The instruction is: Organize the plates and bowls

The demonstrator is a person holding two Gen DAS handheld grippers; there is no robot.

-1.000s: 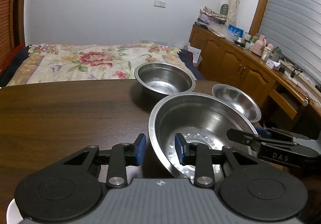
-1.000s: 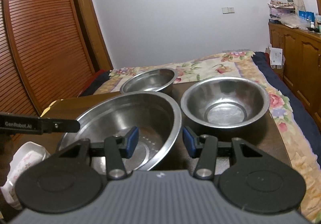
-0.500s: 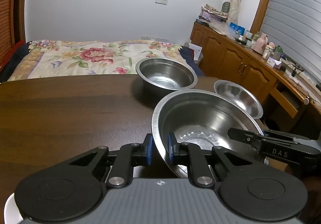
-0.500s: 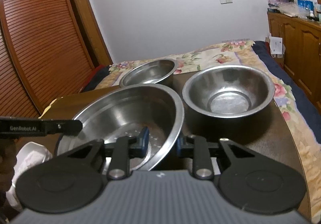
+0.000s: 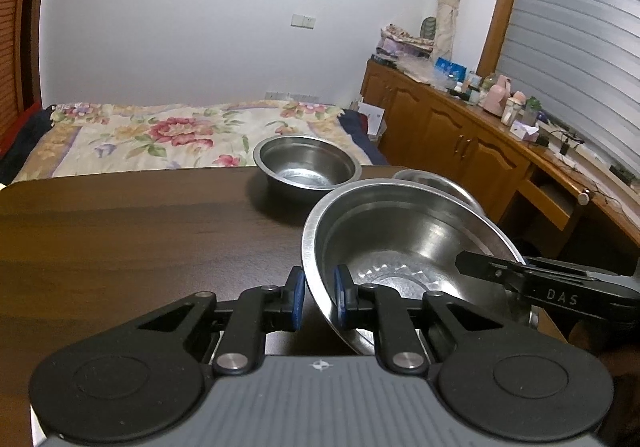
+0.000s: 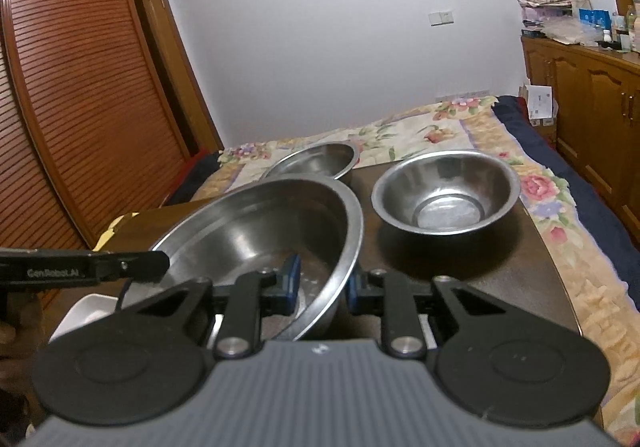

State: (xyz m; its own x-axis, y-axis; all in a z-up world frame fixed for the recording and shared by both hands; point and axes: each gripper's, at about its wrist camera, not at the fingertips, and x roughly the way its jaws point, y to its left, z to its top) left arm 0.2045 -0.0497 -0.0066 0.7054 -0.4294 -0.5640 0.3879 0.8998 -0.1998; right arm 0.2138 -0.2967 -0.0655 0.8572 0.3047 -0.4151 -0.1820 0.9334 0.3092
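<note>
A large steel bowl point(image 5: 400, 231) point(image 6: 260, 223) is held by its rim from both sides, just above the dark wooden table point(image 5: 120, 239). My left gripper point(image 5: 318, 299) is shut on the bowl's left wall, one blue pad inside and one outside. My right gripper point(image 6: 322, 285) pinches the opposite wall, its jaws still closing on the rim. Each gripper's finger shows in the other's view: the right gripper point(image 5: 520, 279) and the left gripper point(image 6: 100, 267). A flat-bottomed steel bowl point(image 5: 308, 163) point(image 6: 316, 161) and a rounder steel bowl point(image 5: 436, 183) point(image 6: 446, 191) stand beyond.
A white dish point(image 6: 90, 307) lies at the near left below the big bowl. A bed with a floral cover point(image 5: 160, 135) runs past the table's far edge. Wooden cabinets point(image 5: 460, 135) line the right wall, and a slatted wardrobe point(image 6: 80, 87) stands left.
Both grippers went from open around the big bowl's rim to shut on it. The bowl then rose a little and moved toward the two far bowls, covering more of them.
</note>
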